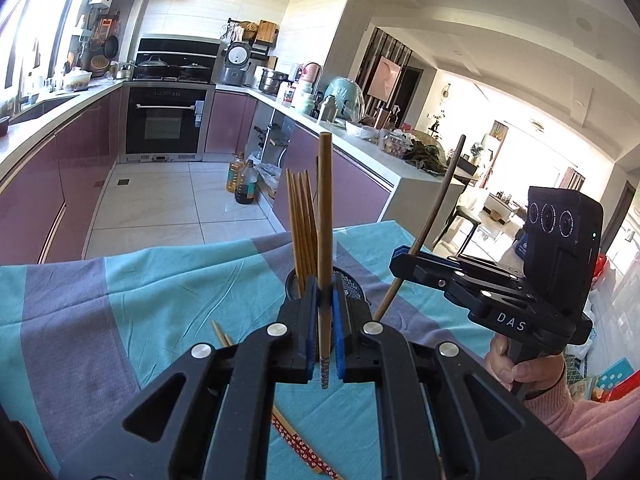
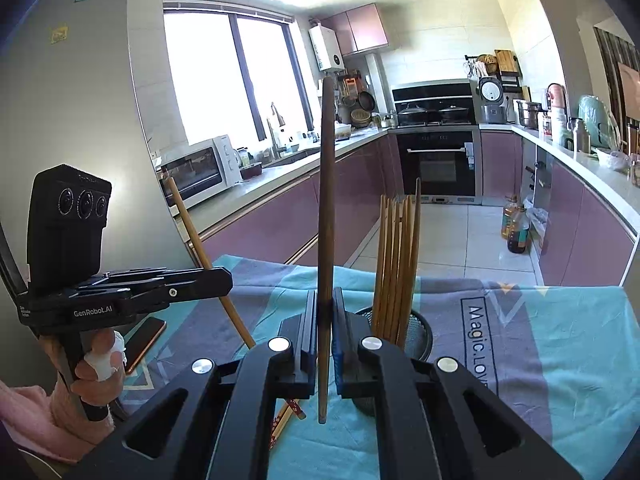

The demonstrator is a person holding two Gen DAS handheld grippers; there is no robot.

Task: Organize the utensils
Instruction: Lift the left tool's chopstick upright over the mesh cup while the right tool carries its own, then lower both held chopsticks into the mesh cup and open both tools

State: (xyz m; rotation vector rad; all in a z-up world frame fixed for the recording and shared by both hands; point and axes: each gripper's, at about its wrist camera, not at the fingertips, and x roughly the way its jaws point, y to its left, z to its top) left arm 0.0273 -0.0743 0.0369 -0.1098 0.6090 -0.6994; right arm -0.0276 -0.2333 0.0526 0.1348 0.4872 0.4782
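Observation:
My left gripper [image 1: 325, 294] is shut on a light wooden chopstick [image 1: 325, 216] held upright, its patterned end hanging below the jaws. Just behind it stands a black mesh holder [image 1: 352, 286] with several chopsticks [image 1: 301, 224] standing in it. My right gripper [image 2: 325, 305] is shut on a dark wooden chopstick [image 2: 326, 200], also upright, left of the same holder [image 2: 418, 334] and its chopsticks [image 2: 398, 264]. The right gripper with its dark chopstick [image 1: 438, 216] shows at the right of the left wrist view. The left gripper [image 2: 224, 278] shows at the left of the right wrist view.
A teal and grey cloth [image 1: 160, 292] covers the table. Loose chopsticks with red patterned ends [image 1: 296, 440] lie on it under my left gripper. A phone [image 2: 145, 340] lies on the cloth at the left. Kitchen counters and purple cabinets [image 2: 280, 220] stand behind.

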